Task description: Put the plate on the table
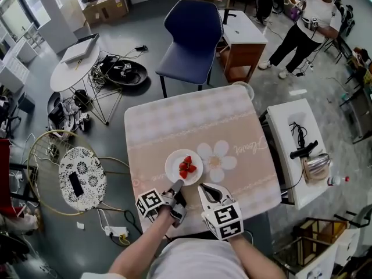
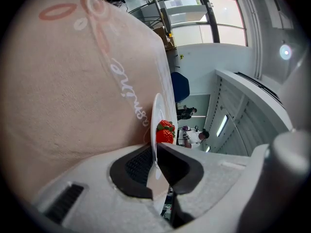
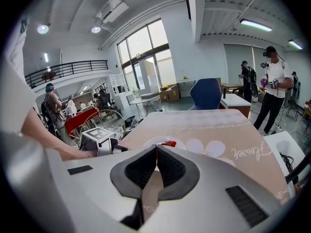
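My left gripper (image 1: 176,186) is clamped on the near rim of the white plate (image 1: 174,162). The plate reaches straight ahead of its jaws over the table (image 1: 174,121), with the strawberries (image 1: 186,167) just past the tips, though I cannot tell whether the plate's base is fully down. My right gripper (image 1: 204,188) sits just beside the left one, jaws pressed together on nothing, with the plate ahead and slightly to its left. The only writing I can read is a cursive word (image 3: 242,153), seemingly "Flower", on the pink cloth (image 1: 244,173), ahead and right of that gripper beside a printed white flower (image 1: 217,160).
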Demonstrator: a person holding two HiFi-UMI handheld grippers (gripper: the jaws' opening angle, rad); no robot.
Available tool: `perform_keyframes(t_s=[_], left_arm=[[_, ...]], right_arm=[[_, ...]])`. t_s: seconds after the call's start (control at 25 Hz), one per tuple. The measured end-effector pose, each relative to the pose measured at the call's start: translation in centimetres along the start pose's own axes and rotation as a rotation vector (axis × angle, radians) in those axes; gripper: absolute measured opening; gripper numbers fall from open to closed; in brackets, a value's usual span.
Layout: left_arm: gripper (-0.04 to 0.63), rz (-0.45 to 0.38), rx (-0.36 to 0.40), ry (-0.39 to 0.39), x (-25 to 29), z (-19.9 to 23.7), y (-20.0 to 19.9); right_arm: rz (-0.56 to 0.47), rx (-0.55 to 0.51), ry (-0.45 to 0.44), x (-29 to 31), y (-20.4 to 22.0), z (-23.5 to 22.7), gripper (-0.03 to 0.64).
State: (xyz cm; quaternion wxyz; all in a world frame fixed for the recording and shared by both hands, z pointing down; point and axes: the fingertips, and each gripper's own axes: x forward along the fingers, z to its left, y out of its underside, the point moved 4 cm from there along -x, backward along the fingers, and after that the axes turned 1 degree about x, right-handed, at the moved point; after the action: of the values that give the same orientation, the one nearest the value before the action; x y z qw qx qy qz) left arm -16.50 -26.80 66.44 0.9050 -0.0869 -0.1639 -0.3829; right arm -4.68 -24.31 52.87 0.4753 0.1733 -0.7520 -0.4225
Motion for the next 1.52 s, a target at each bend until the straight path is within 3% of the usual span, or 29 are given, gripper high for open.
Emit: perform_keyframes(t_s=[0.52,0.96,1.2,1.52], left_arm=[[0.140,0.035,0.145,-0.126,-0.8,0.0,-0.1],[0.175,0.089,0.435,-0.263,-2.2,-1.1,0.1],[0.175,0.100,0.549,-0.248,-2.9,-3.3,1.1],[0.172,0.108,0.792,-0.250,-4.0,-7.4,3.5]], right_arm=[[0.001,0.010,0.000,-0.8,0.4,0.3,0.005],[-0.004,0.006,-0.003,-1.2,0.8,0.5,0.005],[-0.001,0.004,-0.008,-1.5,0.9,0.4,0.005],[-0.014,0.003,-0.036,-2.6,0.1,0.1,0.005]])
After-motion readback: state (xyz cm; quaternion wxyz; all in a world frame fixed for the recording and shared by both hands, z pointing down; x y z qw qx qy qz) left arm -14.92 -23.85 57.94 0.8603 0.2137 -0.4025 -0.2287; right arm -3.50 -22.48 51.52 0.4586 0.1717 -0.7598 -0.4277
